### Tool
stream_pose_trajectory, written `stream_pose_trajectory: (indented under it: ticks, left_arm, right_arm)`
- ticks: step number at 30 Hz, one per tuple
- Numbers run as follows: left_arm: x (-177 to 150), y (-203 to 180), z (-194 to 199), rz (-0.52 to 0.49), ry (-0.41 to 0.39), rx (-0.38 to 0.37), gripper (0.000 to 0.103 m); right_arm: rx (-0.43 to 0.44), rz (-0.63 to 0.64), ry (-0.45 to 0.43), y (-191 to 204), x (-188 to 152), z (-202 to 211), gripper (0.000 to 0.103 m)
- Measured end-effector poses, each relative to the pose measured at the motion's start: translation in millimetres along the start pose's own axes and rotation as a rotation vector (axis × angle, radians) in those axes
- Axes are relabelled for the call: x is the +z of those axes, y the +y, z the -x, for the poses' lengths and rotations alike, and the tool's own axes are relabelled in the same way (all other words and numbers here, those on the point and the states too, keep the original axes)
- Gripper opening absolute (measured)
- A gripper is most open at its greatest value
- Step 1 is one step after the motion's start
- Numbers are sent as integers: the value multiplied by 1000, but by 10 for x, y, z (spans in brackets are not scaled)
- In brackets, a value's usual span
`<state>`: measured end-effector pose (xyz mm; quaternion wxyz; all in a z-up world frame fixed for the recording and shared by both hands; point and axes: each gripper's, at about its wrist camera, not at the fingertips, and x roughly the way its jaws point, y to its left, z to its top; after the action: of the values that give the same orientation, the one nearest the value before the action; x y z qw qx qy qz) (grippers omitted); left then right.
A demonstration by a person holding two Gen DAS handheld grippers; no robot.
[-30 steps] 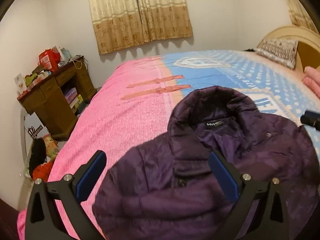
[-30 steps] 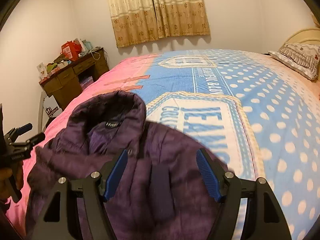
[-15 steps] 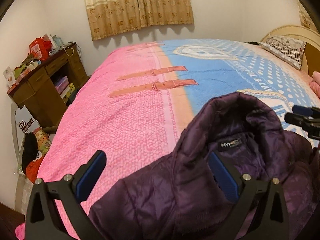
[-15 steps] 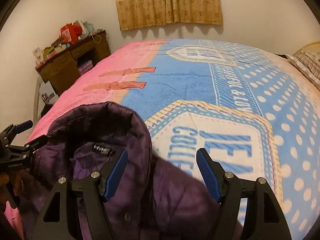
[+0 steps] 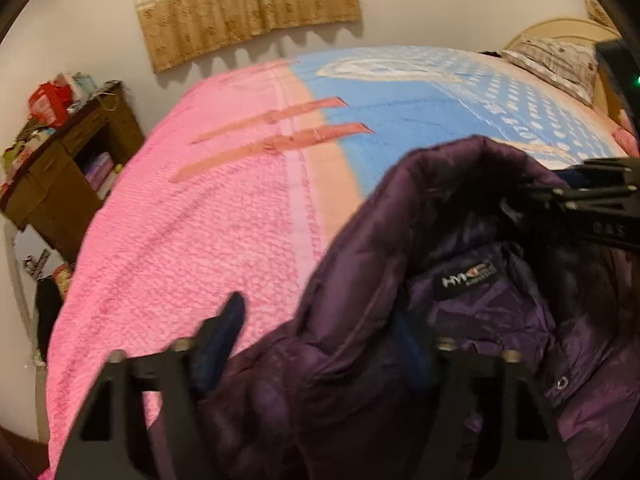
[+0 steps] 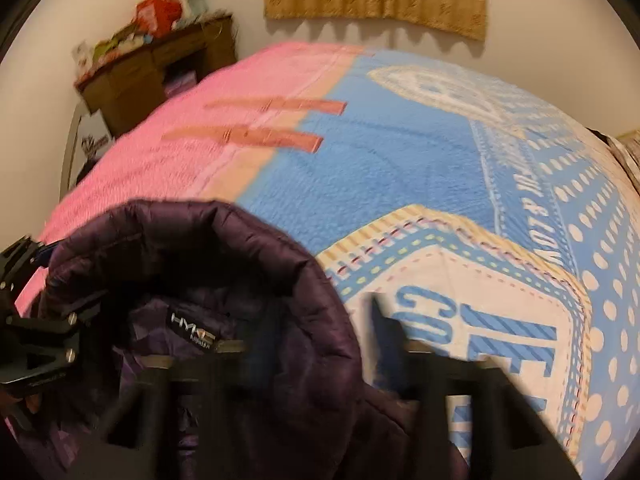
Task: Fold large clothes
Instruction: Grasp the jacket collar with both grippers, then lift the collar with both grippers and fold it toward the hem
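Observation:
A dark purple puffer jacket (image 5: 400, 360) lies on the bed with its collar and a black label (image 5: 468, 280) facing me. My left gripper (image 5: 320, 344) is open, its jaws astride the left side of the collar. My right gripper (image 6: 316, 340) is open, its jaws astride the right side of the collar (image 6: 280, 280). The jacket also shows in the right wrist view (image 6: 180, 260). Each gripper appears at the edge of the other's view. Both views are blurred.
The bed (image 5: 200, 240) has a pink and blue blanket. A cluttered wooden desk (image 5: 60, 168) stands left of the bed by the wall. Curtains (image 5: 248, 4) hang on the far wall. A pillow (image 5: 556, 60) lies at the headboard on the right.
Both grippers have moved forward and down onto the jacket's collar, one on each side. Their jaws stand a little narrower than before.

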<state>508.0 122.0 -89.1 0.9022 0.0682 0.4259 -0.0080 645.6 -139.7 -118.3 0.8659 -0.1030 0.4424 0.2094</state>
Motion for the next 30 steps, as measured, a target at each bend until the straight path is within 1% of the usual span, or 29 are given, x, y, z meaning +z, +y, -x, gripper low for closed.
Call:
stream_pose_trajectory:
  ticks: [1,2,5,6,7,9,13,14,17,20,21,24,27,30]
  left_arm:
    - [-4,-9,2,-5,1,-21,41]
    - [-9,-33,11,-18,2,-46,36]
    - [-17,-90,100,-58,-29,-32,22]
    - [-22,-97,129,-66,-33,-39,17]
    - [-27,-93,159,-73,-38,-42,15]
    - [-66,-82,233,-100,-50,-42,12]
    - [-167,-5,370,-123,-75,-44,10]
    - [-204,8,414,-134,-89,-51,10]
    - [-294,-7,500,-188,-126,-35,10]
    - [-385,-60,592,-244,-161,-5,10]
    - [-423,-80,612,-268,-176,13,10]
    - [-580,-228,571,-403,-206,102,10]
    - [-666,-305,484,-459,-205,131,9]
    - [-736,-349,434,-510,-223,171,10]
  right_arm:
    - [-9,18,4,31,-11,-9,25]
    - [-16,38,2,60,-24,-3,18]
    - [-36,67,-36,98,-61,90,14]
    - [-39,78,-54,116,-85,152,13]
    - [-42,89,-65,130,-102,195,12]
    - [-54,120,-83,164,-162,294,10]
    - [-79,199,-115,233,-285,485,9]
    - [-89,220,-119,247,-323,532,9]
    - [-96,261,-119,266,-414,622,9]
    - [-121,310,-112,295,-553,679,8]
    - [-148,344,-111,321,-623,673,8]
    - [-206,421,-72,340,-847,531,8]
    - [-202,400,-45,268,-1005,365,8]
    - [-209,399,-68,272,-1088,317,8]
